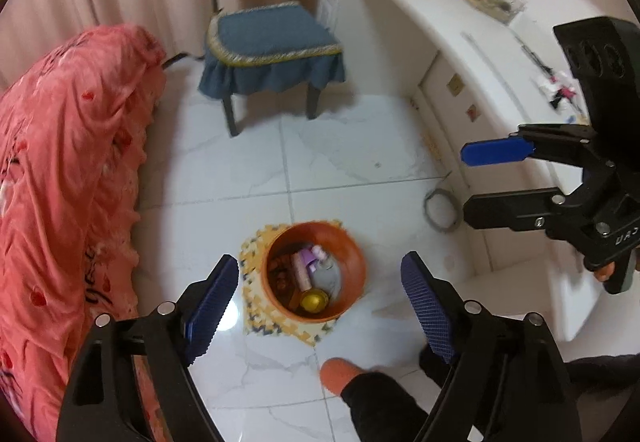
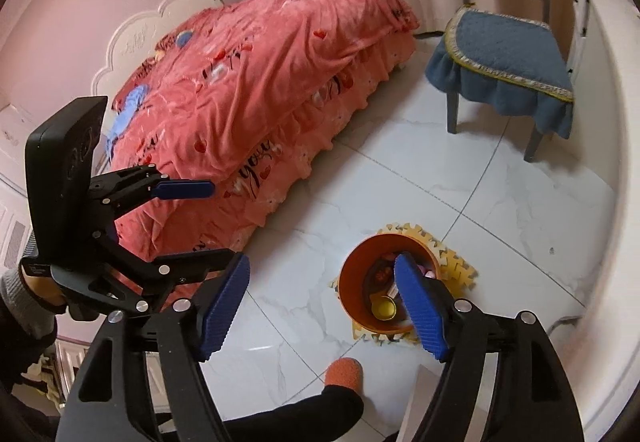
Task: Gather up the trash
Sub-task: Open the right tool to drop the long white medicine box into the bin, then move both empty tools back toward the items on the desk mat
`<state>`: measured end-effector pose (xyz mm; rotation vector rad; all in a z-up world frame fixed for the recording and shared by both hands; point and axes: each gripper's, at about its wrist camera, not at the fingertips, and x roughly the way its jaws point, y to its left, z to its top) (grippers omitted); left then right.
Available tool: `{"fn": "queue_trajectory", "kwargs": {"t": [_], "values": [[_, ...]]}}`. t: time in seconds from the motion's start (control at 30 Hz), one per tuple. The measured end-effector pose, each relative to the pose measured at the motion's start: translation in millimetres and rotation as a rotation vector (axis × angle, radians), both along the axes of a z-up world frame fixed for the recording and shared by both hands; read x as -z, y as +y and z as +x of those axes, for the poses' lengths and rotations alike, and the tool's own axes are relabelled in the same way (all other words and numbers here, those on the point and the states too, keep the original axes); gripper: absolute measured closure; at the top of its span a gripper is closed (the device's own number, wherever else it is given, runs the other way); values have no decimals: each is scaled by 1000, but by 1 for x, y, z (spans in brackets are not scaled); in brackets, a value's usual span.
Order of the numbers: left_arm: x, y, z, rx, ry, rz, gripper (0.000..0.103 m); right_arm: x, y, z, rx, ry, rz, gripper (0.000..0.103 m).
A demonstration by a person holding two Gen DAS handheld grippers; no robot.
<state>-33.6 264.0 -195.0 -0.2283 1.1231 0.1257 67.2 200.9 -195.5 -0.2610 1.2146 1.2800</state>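
An orange trash bin (image 1: 354, 262) (image 2: 352, 284) stands on the white tile floor on a yellow foam mat (image 1: 256, 308) (image 2: 460, 268). Inside it lie a gold round can (image 1: 314, 300) (image 2: 384, 308), a pink wrapper (image 1: 303, 270) and a grey item (image 1: 329, 276). My left gripper (image 1: 320, 268) (image 2: 222, 222) hangs above the bin, open, with nothing between its blue pads. My right gripper (image 2: 320, 266) (image 1: 466, 182) is also open and empty, above and beside the bin, its right finger (image 2: 420, 306) covering part of the bin's inside.
A bed with a pink quilt (image 1: 60, 162) (image 2: 248, 82) borders the floor on one side. A chair with a blue cushion (image 1: 272, 42) (image 2: 500, 42) stands further back. A white desk (image 1: 440, 26) runs along the other side, with a cable coil (image 1: 440, 210) at its foot. A person's orange slipper (image 1: 340, 374) (image 2: 344, 372) is close to the bin.
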Motion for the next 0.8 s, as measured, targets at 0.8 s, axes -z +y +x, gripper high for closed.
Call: {"fn": "queue_trajectory", "kwargs": {"t": [0.8], "values": [[-95,-138,47,215,-122,122,10,-102,-196,38,234,-129,79,13]]}}
